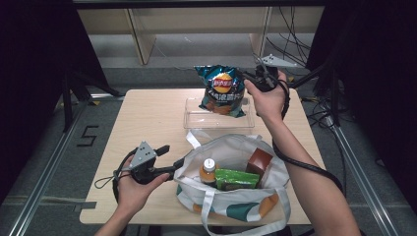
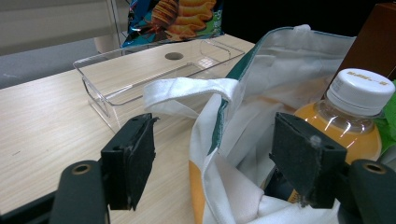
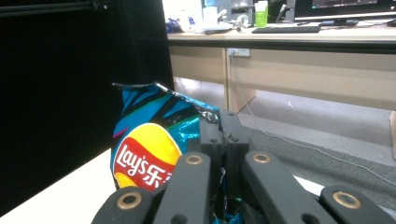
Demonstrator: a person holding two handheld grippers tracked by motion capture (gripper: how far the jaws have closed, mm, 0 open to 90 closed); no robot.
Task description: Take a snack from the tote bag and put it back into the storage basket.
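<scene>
A teal Lay's chips bag hangs upright over a clear plastic tray at the table's far middle. My right gripper is shut on the bag's upper right edge; the right gripper view has the jaws pinching the crinkled top of the chips bag. My left gripper is open at the left rim of a white tote bag. In the left gripper view the jaws straddle the tote's rim without closing. Chips bag and tray lie beyond.
The tote holds an orange juice bottle, a green packet and a brown box. The bottle stands just behind my left gripper's right jaw. Bare tabletop lies left of the tray.
</scene>
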